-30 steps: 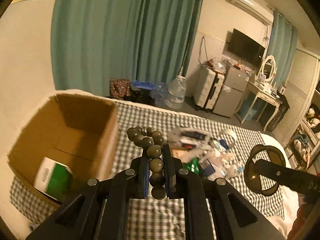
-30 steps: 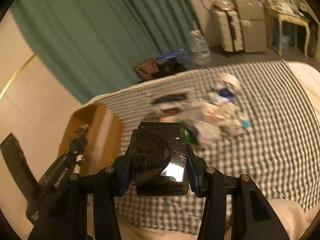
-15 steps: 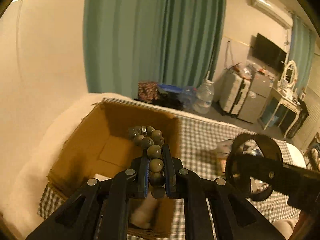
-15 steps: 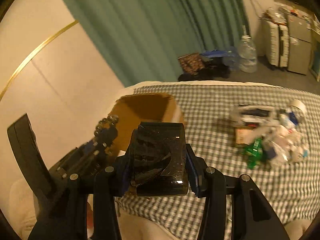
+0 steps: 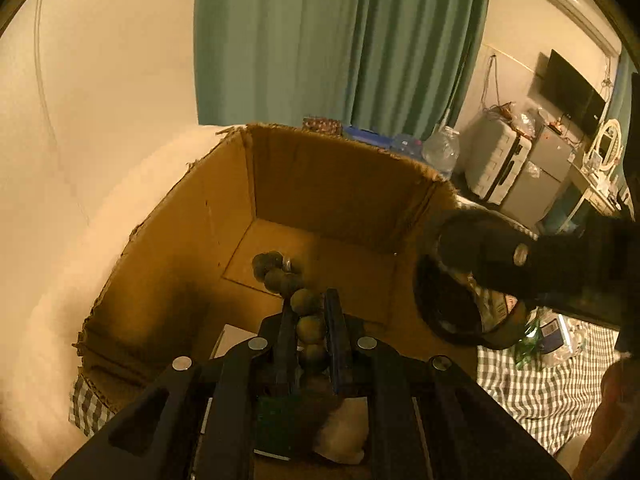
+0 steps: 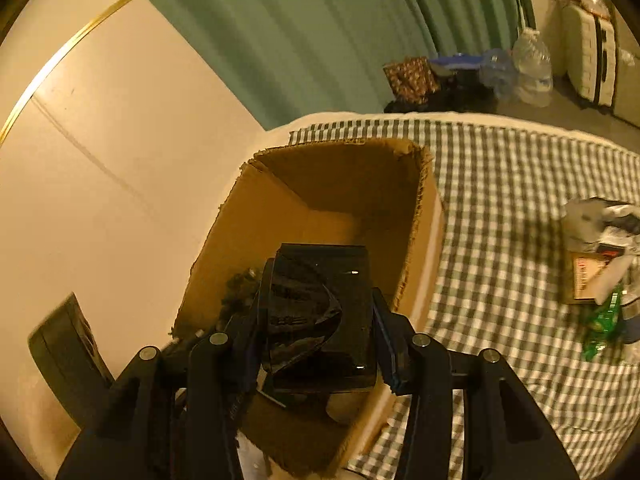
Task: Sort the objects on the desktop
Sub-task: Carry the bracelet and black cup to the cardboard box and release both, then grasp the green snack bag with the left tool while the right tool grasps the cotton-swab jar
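**A:** While both hand-held grippers are angled down over the box point(image 5: 224, 216), what is carried by each?

**B:** A string of dark beads point(image 5: 304, 304) is seen between the fingers of the left gripper point(image 5: 309, 322). Its jaws are narrow and opening; the beads are still lodged between the pads, with the free end drooping forward over the box floor. Whether the pads still press cannot be judged for sure, but no gap is seen.

**A:** And the right?

**B:** A wide roll of black tape point(image 6: 320, 312) is clamped by the right gripper point(image 6: 318, 316), jaws about half open, pads against the roll's flat sides. The roll is held above the box's near right corner. In the left view it is seen side-on at the box's right wall.

**A:** Box contents?

**B:** A green packet point(image 5: 276, 420) and something pale point(image 5: 344, 432) are seen on the floor under the left gripper, mostly hidden. The far half of the floor is bare.

**A:** Location of the rest?

**B:** The box is set on a checked cloth point(image 6: 500, 200) on a bed, near the wall. A pile of unsorted items point(image 6: 600, 264) is left on the cloth, well apart from the box, on the right. A green curtain point(image 5: 340, 40) is seen behind.
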`<action>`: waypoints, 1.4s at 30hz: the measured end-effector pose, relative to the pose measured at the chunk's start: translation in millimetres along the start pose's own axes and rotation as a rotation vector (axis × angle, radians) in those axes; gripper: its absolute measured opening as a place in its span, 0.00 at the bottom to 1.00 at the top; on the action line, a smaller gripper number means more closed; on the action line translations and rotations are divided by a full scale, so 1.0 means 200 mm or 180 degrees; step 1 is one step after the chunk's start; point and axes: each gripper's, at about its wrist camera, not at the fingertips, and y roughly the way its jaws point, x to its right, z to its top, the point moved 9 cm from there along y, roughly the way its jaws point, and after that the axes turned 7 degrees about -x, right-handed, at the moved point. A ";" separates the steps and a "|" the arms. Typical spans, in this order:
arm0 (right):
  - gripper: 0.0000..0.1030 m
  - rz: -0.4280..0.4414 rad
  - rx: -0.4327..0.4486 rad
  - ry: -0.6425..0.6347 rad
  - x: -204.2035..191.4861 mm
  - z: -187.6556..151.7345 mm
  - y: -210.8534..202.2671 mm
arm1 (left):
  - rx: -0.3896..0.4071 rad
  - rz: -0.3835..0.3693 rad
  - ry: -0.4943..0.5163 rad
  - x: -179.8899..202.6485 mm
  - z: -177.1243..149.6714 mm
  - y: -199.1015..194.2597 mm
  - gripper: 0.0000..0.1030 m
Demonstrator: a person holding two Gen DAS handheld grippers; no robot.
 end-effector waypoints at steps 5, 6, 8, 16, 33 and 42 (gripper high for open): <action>0.60 0.0264 0.0225 0.0297 0.02 0.06 -0.10 | 0.0054 0.0146 0.0079 -0.01 -0.01 -0.03 0.78; 0.60 0.0259 0.0268 0.0293 0.03 0.06 -0.14 | 0.0053 0.0156 0.0104 0.00 -0.02 -0.05 0.79; 0.60 0.0158 0.0337 0.0269 0.06 0.06 -0.21 | 0.0044 0.0179 0.0149 0.02 -0.03 -0.08 0.79; 0.60 -0.0315 0.0685 0.0322 0.29 -0.06 -0.66 | 0.0218 -0.0061 0.0192 0.27 -0.06 -0.28 0.87; 0.60 -0.1230 0.0738 0.0313 1.15 -0.62 -1.15 | 0.0019 -0.0302 0.0674 1.17 -0.43 -0.19 0.97; 0.60 -0.1025 0.0599 0.0288 1.38 -0.61 -0.90 | -0.0162 -0.0264 0.0944 1.36 -0.55 0.20 0.97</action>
